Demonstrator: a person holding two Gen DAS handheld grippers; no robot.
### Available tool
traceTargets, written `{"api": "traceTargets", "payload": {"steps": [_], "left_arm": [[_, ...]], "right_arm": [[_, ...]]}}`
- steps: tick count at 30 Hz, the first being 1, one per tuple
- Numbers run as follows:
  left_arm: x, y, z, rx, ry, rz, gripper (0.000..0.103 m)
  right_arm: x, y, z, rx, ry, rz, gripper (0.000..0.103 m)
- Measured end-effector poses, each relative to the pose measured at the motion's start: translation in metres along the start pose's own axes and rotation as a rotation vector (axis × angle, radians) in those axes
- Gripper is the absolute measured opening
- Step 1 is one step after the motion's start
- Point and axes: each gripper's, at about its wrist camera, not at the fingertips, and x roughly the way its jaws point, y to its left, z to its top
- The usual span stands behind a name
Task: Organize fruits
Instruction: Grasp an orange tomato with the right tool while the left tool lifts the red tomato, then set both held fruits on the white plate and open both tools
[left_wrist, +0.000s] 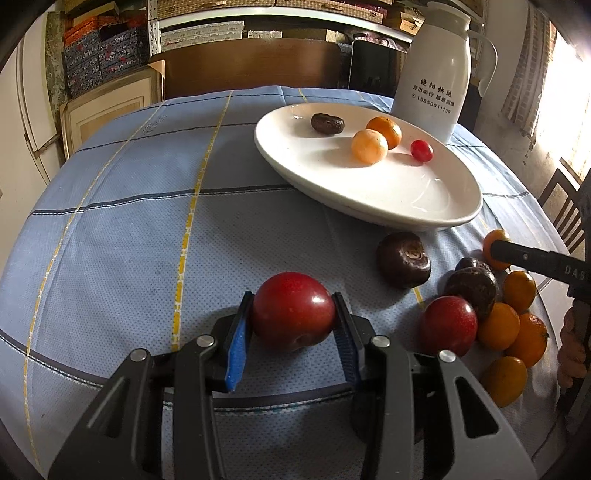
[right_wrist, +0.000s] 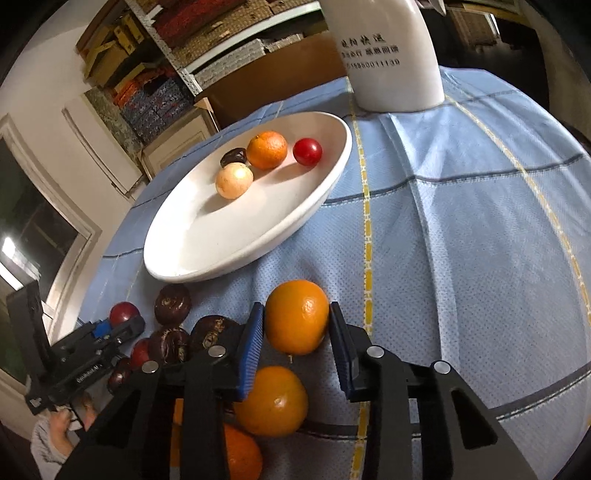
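My left gripper (left_wrist: 293, 314) is shut on a large red plum (left_wrist: 293, 310), just above the blue tablecloth. My right gripper (right_wrist: 296, 321) is shut on a small orange (right_wrist: 296, 317); it also shows in the left wrist view (left_wrist: 495, 254) at the orange (left_wrist: 493, 240). A white oval plate (left_wrist: 436, 210) holds a dark date (left_wrist: 327, 123), a pale fruit (left_wrist: 369, 146), an orange (left_wrist: 385, 131) and a cherry tomato (left_wrist: 421, 150). The plate (right_wrist: 236, 251) lies ahead-left in the right wrist view. Loose fruit lies on the cloth: another plum (left_wrist: 448, 325), dark chestnut-like fruits (left_wrist: 403, 259), several oranges (left_wrist: 498, 325).
A tall white jug (left_wrist: 436, 70) stands behind the plate, at the far table edge. A wooden chair (left_wrist: 565, 206) stands at the right. Shelves with boxes fill the background. In the right wrist view more oranges (right_wrist: 271, 400) lie under my gripper, and the left gripper (right_wrist: 96, 343) is at the left.
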Motion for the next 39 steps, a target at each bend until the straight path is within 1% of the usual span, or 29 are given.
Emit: {"api": "traceTargets", "payload": {"steps": [2,5,8,11,13,15,17,20,24,25,27,29,32,34,35,36,37,39], "left_arm": [[-0.001,-0.001,0.000,0.005,-0.005,-0.001,0.041],[-0.009,-0.005,-0.003,0.019,-0.033,0.010,0.041],[-0.021,-0.007,-0.003,0.018,-0.063,0.004,0.041],[-0.036,-0.010,0.006,0.006,-0.110,-0.007,0.040],[-0.039,-0.015,0.021,0.009,-0.125,-0.016,0.040],[-0.038,-0.022,0.038,0.018,-0.137,-0.007,0.040],[-0.032,-0.028,0.054,0.018,-0.139,-0.015,0.040],[-0.013,-0.037,0.074,0.011,-0.126,-0.029,0.040],[0.011,-0.040,0.078,0.011,-0.089,-0.042,0.041],[0.015,-0.039,0.078,0.018,-0.084,-0.038,0.041],[0.015,-0.038,0.077,0.025,-0.088,-0.033,0.051],[0.011,-0.035,0.077,0.013,-0.097,-0.040,0.055],[0.001,-0.029,0.073,0.001,-0.110,-0.049,0.056],[-0.002,-0.027,0.068,0.001,-0.106,-0.048,0.062],[-0.004,-0.027,0.063,0.004,-0.097,-0.049,0.068],[-0.004,-0.028,0.059,0.009,-0.090,-0.053,0.068],[-0.005,-0.030,0.055,0.019,-0.081,-0.060,0.068],[-0.007,-0.037,0.047,0.050,-0.067,-0.069,0.068]], "right_arm": [[-0.002,0.002,-0.002,-0.018,-0.009,-0.009,0.035],[-0.011,0.002,-0.005,-0.022,-0.027,-0.010,0.035],[-0.028,-0.001,-0.008,-0.009,-0.071,-0.002,0.035],[-0.048,0.001,-0.009,-0.004,-0.138,0.025,0.035],[-0.053,0.006,-0.001,-0.006,-0.162,0.046,0.035],[-0.051,0.014,0.011,-0.013,-0.160,0.061,0.035],[-0.044,0.022,0.027,-0.016,-0.156,0.066,0.035],[-0.024,0.031,0.047,-0.020,-0.141,0.064,0.035],[0.005,0.035,0.057,-0.015,-0.107,0.071,0.036],[0.009,0.034,0.058,-0.025,-0.099,0.067,0.039],[0.006,0.032,0.058,-0.031,-0.115,0.056,0.044],[-0.003,0.027,0.058,-0.006,-0.141,0.068,0.045],[-0.014,0.027,0.055,-0.004,-0.162,0.079,0.045],[-0.023,0.026,0.049,-0.008,-0.174,0.067,0.051],[-0.027,0.025,0.046,-0.003,-0.177,0.064,0.057],[-0.030,0.022,0.044,0.002,-0.180,0.062,0.061],[-0.035,0.019,0.041,0.010,-0.186,0.056,0.063],[-0.040,0.016,0.038,0.021,-0.196,0.052,0.064]]}}
